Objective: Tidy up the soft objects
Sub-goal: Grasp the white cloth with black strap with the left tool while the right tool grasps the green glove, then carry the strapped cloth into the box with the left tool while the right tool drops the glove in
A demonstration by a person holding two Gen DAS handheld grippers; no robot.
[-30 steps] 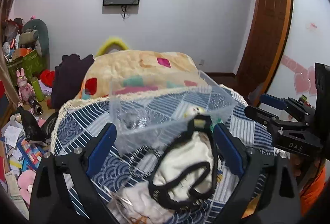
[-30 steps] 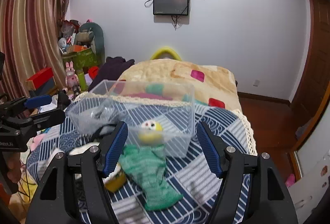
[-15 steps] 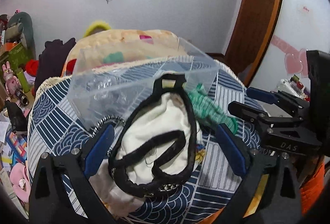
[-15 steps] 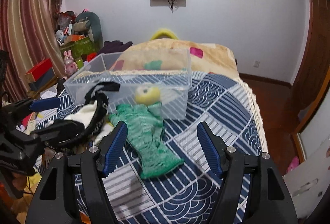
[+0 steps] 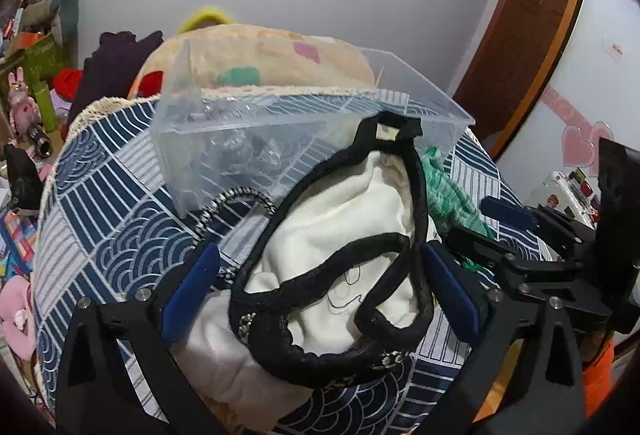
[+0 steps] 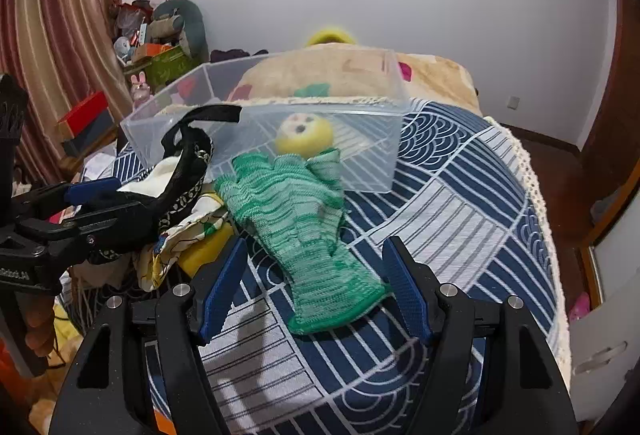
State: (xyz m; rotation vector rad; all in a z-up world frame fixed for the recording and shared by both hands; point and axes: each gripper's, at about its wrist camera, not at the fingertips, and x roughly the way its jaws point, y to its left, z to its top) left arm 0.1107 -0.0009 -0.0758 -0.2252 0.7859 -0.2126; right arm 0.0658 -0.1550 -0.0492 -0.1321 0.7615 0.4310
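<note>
A: What fills the frames, biggest first?

B: The blue patterned bedspread (image 6: pixel 460 203) covers the middle of both views, with the clear plastic bin (image 5: pixel 280 139) on it at upper centre.

A: And what has changed in the last second?

B: Both grippers have dropped closer. The cream cloth bag with black trim (image 5: pixel 340 243), small and low a second ago, now fills the centre of the left view, its strap raised against the bin's front wall.

A: So the left gripper (image 5: pixel 320 291) has it?

B: Not clamped; its jaws stand apart on either side. The right gripper (image 6: pixel 316 283) also stands wide, framing the green knitted glove (image 6: pixel 304 231) at lower centre, just before the bin.

A: Meaning?

B: Likely both pickups are imminent; nothing soft looks binned yet, except perhaps the yellow toy (image 6: pixel 306 133).
</note>
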